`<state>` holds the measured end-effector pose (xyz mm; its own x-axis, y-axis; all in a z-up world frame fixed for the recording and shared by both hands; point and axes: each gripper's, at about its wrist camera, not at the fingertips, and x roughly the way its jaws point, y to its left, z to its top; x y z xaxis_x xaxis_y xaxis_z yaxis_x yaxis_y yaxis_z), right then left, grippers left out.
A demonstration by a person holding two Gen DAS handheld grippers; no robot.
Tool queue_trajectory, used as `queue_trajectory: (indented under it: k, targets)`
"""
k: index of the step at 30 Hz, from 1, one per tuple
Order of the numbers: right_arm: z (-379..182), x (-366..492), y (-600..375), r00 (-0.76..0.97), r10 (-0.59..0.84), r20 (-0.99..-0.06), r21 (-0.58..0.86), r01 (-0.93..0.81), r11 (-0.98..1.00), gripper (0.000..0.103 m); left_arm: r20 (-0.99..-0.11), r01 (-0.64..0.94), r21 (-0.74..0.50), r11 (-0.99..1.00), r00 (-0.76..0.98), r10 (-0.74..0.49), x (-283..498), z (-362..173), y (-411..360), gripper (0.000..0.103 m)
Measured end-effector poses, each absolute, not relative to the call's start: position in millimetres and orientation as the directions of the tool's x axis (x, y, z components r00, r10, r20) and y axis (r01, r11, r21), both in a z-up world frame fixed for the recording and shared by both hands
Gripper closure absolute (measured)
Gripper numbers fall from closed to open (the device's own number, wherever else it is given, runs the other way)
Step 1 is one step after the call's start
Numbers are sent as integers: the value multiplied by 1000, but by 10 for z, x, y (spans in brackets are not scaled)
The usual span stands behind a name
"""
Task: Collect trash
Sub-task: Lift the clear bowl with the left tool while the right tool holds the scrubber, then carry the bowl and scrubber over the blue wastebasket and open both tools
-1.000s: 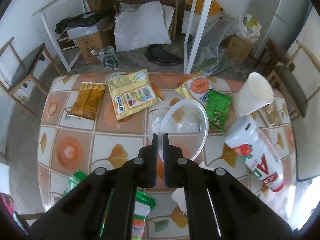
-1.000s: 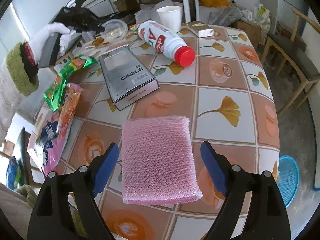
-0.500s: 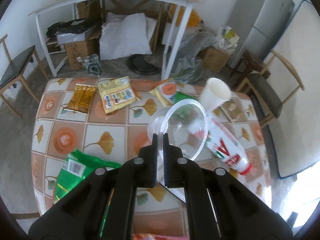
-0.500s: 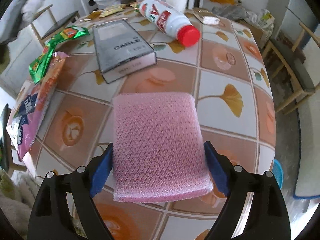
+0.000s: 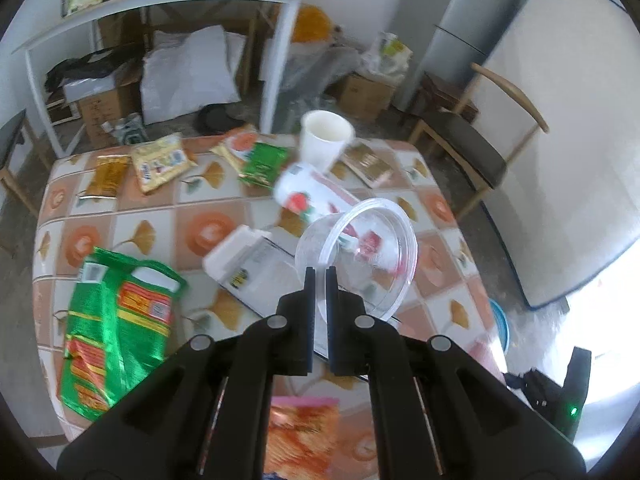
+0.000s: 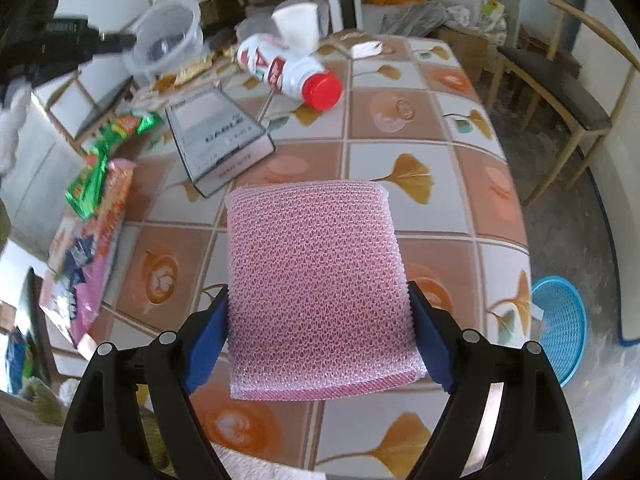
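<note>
Left gripper [image 5: 317, 280] jaws pinched on clear tub [image 5: 360, 256] rim, lifted for disposal; right gripper [image 6: 318, 320] jaws spread wide, clamping pink sponge [image 6: 316, 280], frame centre.

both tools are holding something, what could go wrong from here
1. The left tool pinches only the thin rim of the clear plastic container, which hangs tilted over the table; it could twist or slip out.
2. The right tool grips the pink mesh sponge near its back end only, so it could sag or slip out.
3. The blue basket sits on the floor beyond the table edge, so a drop could miss it.
</note>
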<state>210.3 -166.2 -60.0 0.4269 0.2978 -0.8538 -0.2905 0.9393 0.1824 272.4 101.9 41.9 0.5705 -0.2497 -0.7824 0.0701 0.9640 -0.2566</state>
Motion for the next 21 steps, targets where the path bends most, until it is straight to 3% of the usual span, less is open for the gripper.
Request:
queue_trajectory:
  k: [6, 12, 16, 21]
  targets:
    - [-361, 1946, -2108, 498, 343, -797, 280, -200, 939, 22, -780, 163, -268, 950, 542, -313, 2626, 432, 544, 100]
    - [-186, 1711, -3031, 622, 337, -707, 443, 17, 897, 22, -782, 297, -285, 912, 479, -400, 2611, 449, -248, 100]
    - [-331, 1441, -3926, 695, 351, -627, 642, 207, 738, 22, -795, 416, -276, 867, 409, -449, 2636, 401, -1017, 100]
    - [-730, 1127, -4709, 738, 330, -589, 760, 367, 536, 22, -838, 498, -290, 817, 281, -468, 2780, 122, -1994, 100]
